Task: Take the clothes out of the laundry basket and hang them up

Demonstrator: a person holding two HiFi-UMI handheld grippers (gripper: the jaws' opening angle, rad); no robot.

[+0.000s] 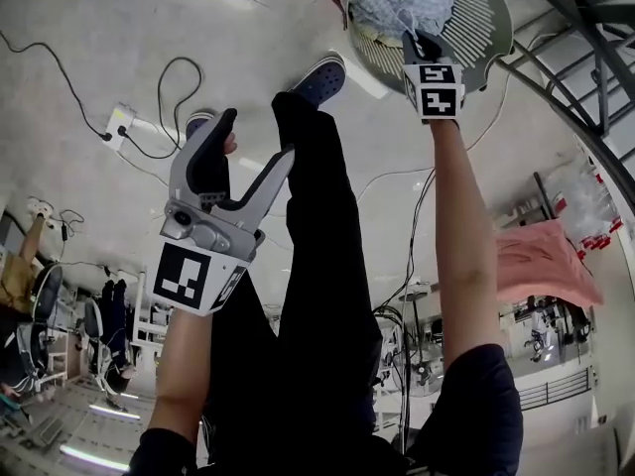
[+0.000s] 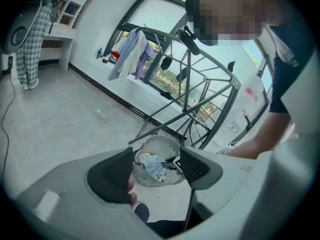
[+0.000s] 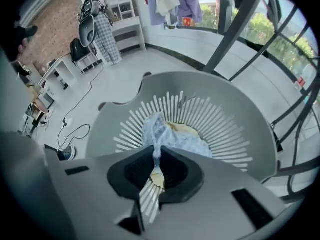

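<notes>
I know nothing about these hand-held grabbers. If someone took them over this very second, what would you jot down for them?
Right gripper: shut on a fold of the blue checked garment, which lies in the laundry basket.
Left gripper: open, empty, held above the floor.
Drying rack: stands beside the basket.
Done: garment gripped.
Left: lift it out and hang it on the rack, then deal with the yellowish piece lying under it.

Beside the laundry basket (image 3: 250,124) the drying rack bars (image 3: 236,24) stand close; its other side opens onto floor (image 1: 79,28).
</notes>
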